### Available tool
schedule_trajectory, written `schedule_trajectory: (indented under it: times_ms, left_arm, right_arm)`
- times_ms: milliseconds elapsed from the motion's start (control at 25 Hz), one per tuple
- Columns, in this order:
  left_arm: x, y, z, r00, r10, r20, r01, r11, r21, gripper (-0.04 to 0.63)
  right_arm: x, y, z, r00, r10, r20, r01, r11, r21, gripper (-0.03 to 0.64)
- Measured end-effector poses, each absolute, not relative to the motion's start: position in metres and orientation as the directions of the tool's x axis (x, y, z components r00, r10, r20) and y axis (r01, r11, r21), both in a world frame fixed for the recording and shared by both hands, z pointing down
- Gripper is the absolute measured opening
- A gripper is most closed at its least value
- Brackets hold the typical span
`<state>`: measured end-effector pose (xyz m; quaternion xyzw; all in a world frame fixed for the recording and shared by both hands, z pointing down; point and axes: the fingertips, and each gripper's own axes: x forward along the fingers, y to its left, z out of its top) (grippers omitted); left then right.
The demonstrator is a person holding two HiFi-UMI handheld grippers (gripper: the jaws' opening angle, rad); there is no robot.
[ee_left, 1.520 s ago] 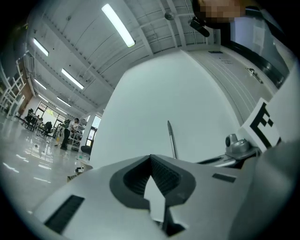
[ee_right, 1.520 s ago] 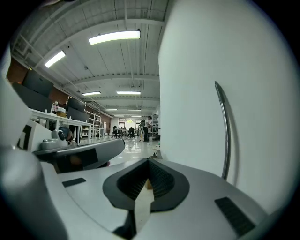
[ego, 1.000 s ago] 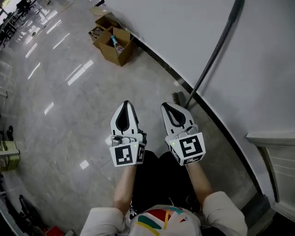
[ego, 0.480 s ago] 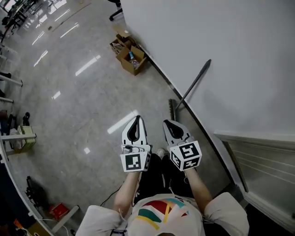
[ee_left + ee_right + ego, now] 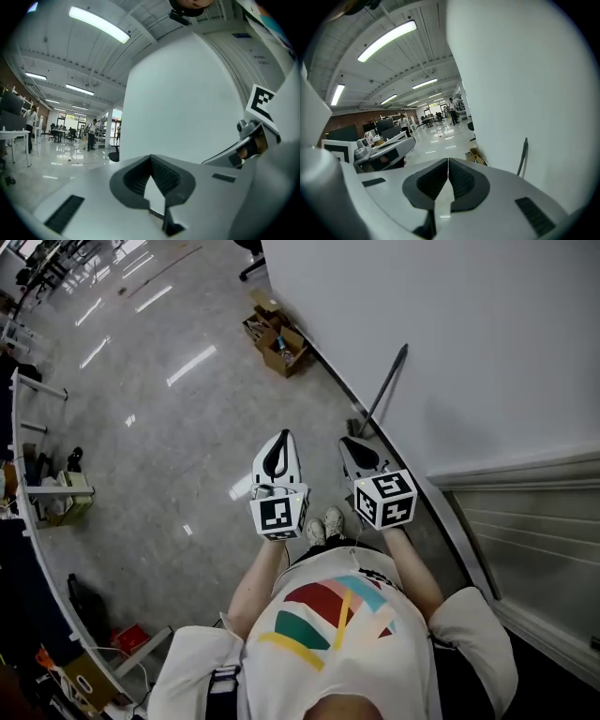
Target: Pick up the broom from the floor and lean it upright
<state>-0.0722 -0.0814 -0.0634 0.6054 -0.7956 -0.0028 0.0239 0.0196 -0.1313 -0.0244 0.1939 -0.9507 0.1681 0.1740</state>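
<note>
The broom (image 5: 385,388) is being supported upright by the white wall (image 5: 469,324) — handle slanting against it, bristle head on the floor (image 5: 169,456) at its foot. The left gripper (image 5: 278,441) and right gripper (image 5: 351,445) are being held side by side, clear of the broom, and both pairs of jaws are being held clenched (nothing between them).

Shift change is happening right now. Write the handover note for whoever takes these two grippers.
Left gripper: shut, empty, held out in front of the person.
Right gripper: shut, empty, beside the left one.
Broom: upright, clear of both grippers, head on the floor at the baseboard, handle leaning on the white wall.
Done: broom is off the floor and leaned.
Left: nothing that shows; perhaps check that it stands firm.
</note>
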Motion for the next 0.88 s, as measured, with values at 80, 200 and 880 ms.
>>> schedule_trajectory:
  times_ms: [80,200,880]
  left_arm:
    - [-0.071,-0.071,-0.065,-0.270,-0.962,0.030,-0.962,0.271,0.022,0.044]
    - [-0.074,-0.062,-0.069,-0.289,-0.957,0.022,-0.957,0.289,0.030,0.044]
    - [-0.070,-0.056,-0.077,-0.305,-0.952,-0.001,-0.952,0.305,0.038,0.044]
  right_arm:
    - [0.021,-0.122,-0.025,-0.868,-0.308,0.389,-0.417,0.877,-0.238,0.014]
    - [0.019,-0.117,-0.030,-0.876,-0.317,0.363,-0.409,0.887,-0.215,0.014]
    - [0.027,-0.112,-0.041,-0.888,-0.318,0.333,-0.393,0.900,-0.189,0.014]
